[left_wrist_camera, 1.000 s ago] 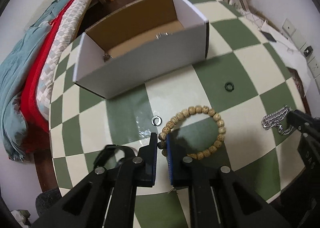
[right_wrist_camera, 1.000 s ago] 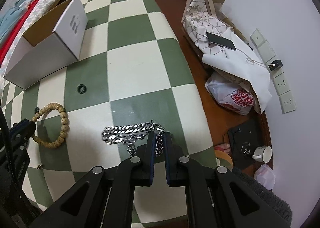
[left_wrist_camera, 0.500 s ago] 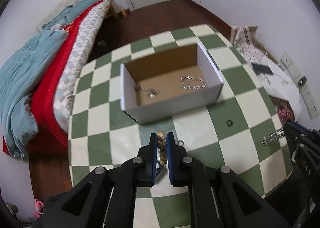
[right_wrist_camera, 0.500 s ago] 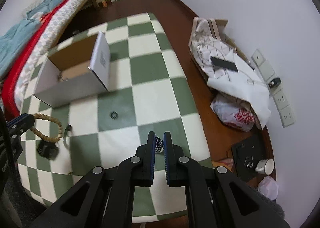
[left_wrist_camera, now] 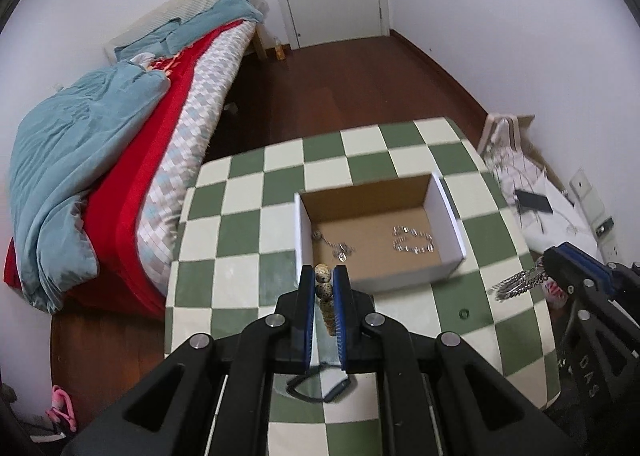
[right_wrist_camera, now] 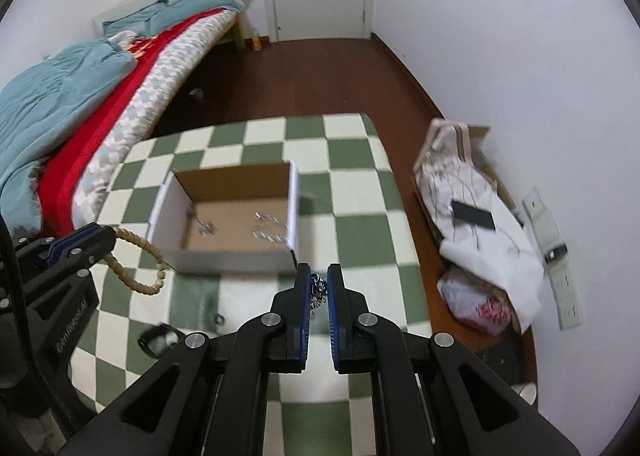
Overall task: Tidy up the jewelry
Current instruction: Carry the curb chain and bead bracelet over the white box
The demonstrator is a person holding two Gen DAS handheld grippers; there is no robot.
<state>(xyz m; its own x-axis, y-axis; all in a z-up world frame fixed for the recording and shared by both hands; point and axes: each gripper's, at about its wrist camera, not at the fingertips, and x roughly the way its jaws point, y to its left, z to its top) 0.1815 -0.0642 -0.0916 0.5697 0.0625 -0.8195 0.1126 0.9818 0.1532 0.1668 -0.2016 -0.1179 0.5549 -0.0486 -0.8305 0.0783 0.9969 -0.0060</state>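
My left gripper (left_wrist_camera: 324,276) is shut on a wooden bead bracelet (left_wrist_camera: 325,296), held high above the checked table; in the right wrist view the bracelet (right_wrist_camera: 138,256) hangs in a loop from that gripper. My right gripper (right_wrist_camera: 319,274) is shut on a silver chain (right_wrist_camera: 318,292), which in the left wrist view dangles as a silver chain (left_wrist_camera: 518,283) at the right. An open white cardboard box (left_wrist_camera: 404,276) stands on the table ahead of both grippers, with two pieces of silver jewelry (left_wrist_camera: 412,242) lying inside it.
A small dark ring (left_wrist_camera: 464,313) and a black bangle (right_wrist_camera: 158,340) lie on the green and cream checked table (right_wrist_camera: 352,176). A bed with red and blue covers (left_wrist_camera: 100,156) runs along the left. Bags, cloth and a phone (right_wrist_camera: 472,214) sit on the floor at the right.
Both grippers have risen from the table, the left lifting the bead bracelet and the right lifting the silver chain. The box now lies further below and shows its inside.
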